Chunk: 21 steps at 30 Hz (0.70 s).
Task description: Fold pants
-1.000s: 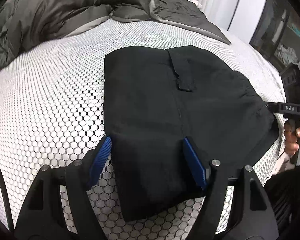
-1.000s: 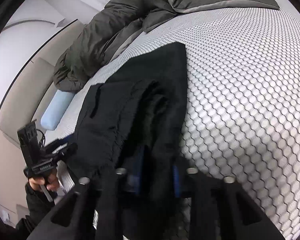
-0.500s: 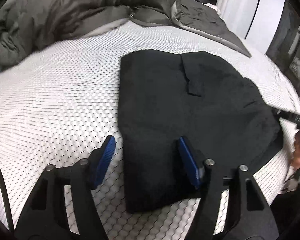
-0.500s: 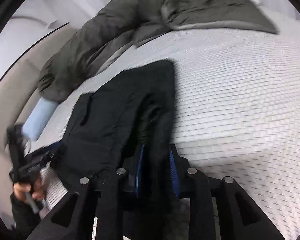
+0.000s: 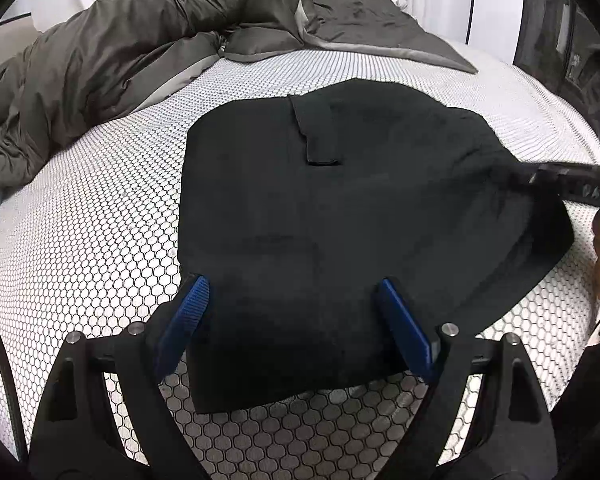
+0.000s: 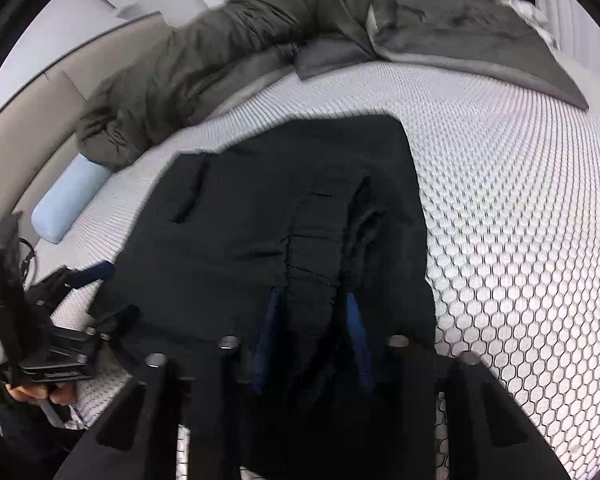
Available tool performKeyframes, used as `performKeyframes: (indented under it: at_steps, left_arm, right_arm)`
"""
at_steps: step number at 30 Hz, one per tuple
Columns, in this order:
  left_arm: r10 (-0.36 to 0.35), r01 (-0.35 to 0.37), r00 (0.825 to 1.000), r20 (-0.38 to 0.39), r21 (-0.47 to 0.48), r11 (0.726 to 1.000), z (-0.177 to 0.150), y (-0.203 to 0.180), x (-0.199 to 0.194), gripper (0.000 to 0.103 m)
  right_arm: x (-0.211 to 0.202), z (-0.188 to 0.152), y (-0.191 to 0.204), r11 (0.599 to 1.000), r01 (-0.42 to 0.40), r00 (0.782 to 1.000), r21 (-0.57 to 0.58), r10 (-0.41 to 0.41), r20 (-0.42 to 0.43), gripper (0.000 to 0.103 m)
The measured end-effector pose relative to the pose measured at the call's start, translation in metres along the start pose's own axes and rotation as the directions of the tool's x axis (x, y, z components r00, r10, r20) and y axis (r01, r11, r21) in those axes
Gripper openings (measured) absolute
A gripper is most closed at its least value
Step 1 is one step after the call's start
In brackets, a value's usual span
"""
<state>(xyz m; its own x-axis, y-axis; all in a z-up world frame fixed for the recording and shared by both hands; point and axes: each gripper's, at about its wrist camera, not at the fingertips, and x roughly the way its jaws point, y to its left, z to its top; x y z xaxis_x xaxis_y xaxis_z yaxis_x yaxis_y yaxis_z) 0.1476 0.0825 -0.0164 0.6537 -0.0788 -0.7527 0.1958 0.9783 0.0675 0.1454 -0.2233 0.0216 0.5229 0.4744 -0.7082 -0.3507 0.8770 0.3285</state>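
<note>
Pants (image 5: 340, 216), black, lie folded into a squarish stack on the hex-pattern mattress (image 5: 100, 208), mid-bed, near the front edge. A flap/pocket tab sits on the top layer. Stack looks mostly done; judging by layout, what's left is tidying or one last fold on the right side, where fabric is bunched and lifted.

Right gripper (image 6: 312, 336): fabric is gathered into a ridge btw its blue pads (image 6: 354, 320), which is prob. why that edge stands up off the mattress — held to pull the layer taut or carry it over. Jaws narrow and closing, pinching the pants' edge.

Left gripper (image 5: 296, 324): hovers over the near-left corner of the stack, jaws spread wide and opening. Cloth shows btw the pads, but they don't press on it; the stack lies flat under them. Reads as a release or a smoothing pass, not a grab.

Outward: grey duvet (image 5: 112, 52) is heaped at the far side, clear of the pants, so there's working room. Light-blue pillow (image 6: 70, 196) lies by the headboard, well apart.
</note>
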Motion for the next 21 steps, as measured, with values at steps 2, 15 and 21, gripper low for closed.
performKeyframes:
  at_steps: [2, 15, 21]
  left_arm:
    - [-0.015, 0.015, 1.0, 0.003, -0.01, 1.0, -0.002, 0.002, -0.003, 0.086]
    - [0.067, -0.066, 0.995, 0.075, -0.014, 0.998, -0.009, -0.005, -0.026, 0.091]
    - [0.044, -0.033, 0.972, 0.23, -0.055, 0.998, -0.013, -0.007, -0.067, 0.102]
  right_arm:
    - [-0.017, 0.004, 0.009, 0.999, 0.001, 0.999, -0.032, 0.001, 0.047, 0.01]
    - [-0.035, -0.008, 0.004, 0.997, 0.063, 0.993, -0.036, -0.059, 0.102, 0.061]
    - [-0.069, -0.022, 0.019, 0.985, 0.128, 0.965, -0.112, -0.098, 0.245, 0.101]
